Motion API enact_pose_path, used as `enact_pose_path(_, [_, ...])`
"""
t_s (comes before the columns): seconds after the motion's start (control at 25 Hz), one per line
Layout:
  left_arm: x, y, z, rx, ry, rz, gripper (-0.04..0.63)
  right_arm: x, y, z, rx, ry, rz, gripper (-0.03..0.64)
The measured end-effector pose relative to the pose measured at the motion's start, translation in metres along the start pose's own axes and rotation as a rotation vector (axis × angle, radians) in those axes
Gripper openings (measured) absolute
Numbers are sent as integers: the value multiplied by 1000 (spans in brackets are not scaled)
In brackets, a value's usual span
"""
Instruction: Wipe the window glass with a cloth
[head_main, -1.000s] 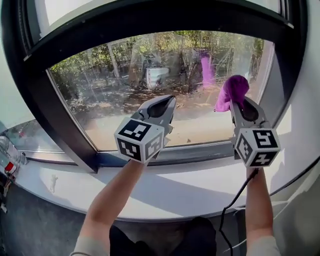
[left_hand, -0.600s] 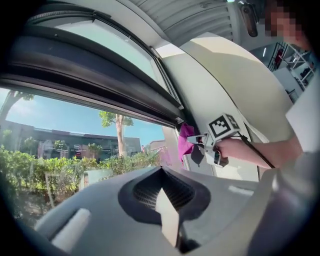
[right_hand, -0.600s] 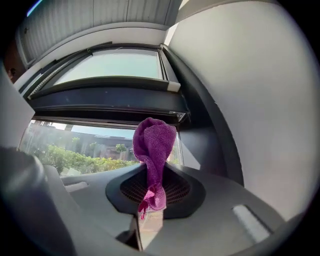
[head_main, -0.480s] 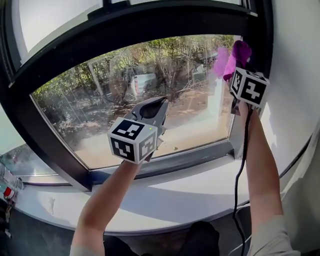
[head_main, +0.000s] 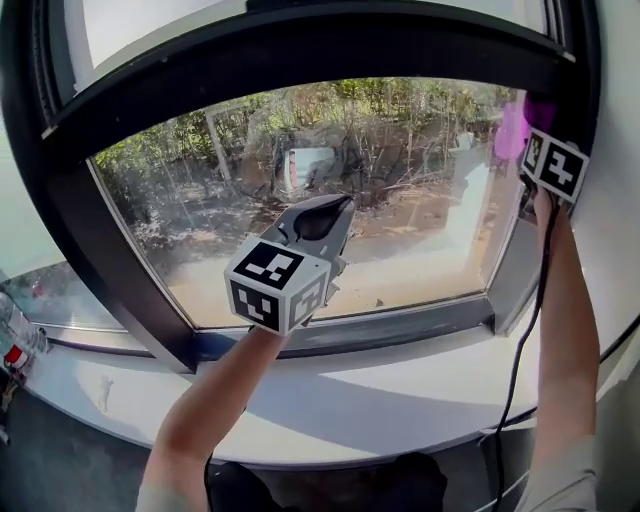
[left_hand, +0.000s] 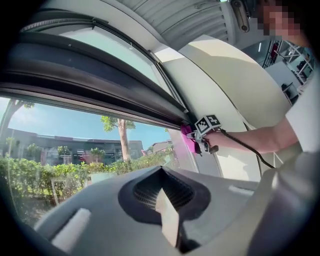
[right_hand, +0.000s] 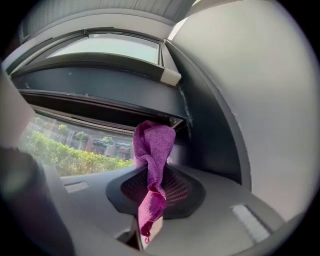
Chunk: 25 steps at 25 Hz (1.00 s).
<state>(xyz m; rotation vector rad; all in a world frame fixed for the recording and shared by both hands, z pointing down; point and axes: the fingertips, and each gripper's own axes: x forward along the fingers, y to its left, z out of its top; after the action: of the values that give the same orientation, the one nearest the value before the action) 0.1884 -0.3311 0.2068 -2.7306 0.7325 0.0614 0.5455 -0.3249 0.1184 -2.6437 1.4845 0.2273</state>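
The window glass (head_main: 300, 190) fills the head view inside a black frame (head_main: 300, 40). High at the glass's top right corner, my right gripper (head_main: 530, 138) is shut on a purple cloth (head_main: 514, 125). In the right gripper view the cloth (right_hand: 152, 150) sticks up out of the gripper (right_hand: 147, 220) toward the frame's corner. My left gripper (head_main: 335, 207) hovers before the middle of the glass, shut, with nothing in it. The left gripper view looks over that gripper (left_hand: 167, 210) at the right gripper (left_hand: 202, 142) and the cloth (left_hand: 187, 140).
A white sill (head_main: 400, 390) runs under the window. Bottles (head_main: 15, 330) stand at its far left end. A white wall (head_main: 610, 250) closes in right of the frame. A black cable (head_main: 520, 340) hangs from the right gripper along the arm.
My right gripper has carried the cloth up the right side of the glass to the top right corner. The left gripper has stayed about where it was.
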Motion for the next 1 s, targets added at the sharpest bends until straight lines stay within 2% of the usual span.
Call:
enact_pose_path(0.32, [-41, 46, -1, -49, -31, 90, 1, -32, 79, 11, -104, -41, 249, 72])
enact_pose_path(0.6, [-78, 74, -3, -34, -15, 167, 2, -65, 158, 7, -112, -35, 417, 74])
enact_pose_path(1.0, [-137, 130, -17, -26, 36, 341, 2, -114, 290, 8, -82, -65, 668, 75])
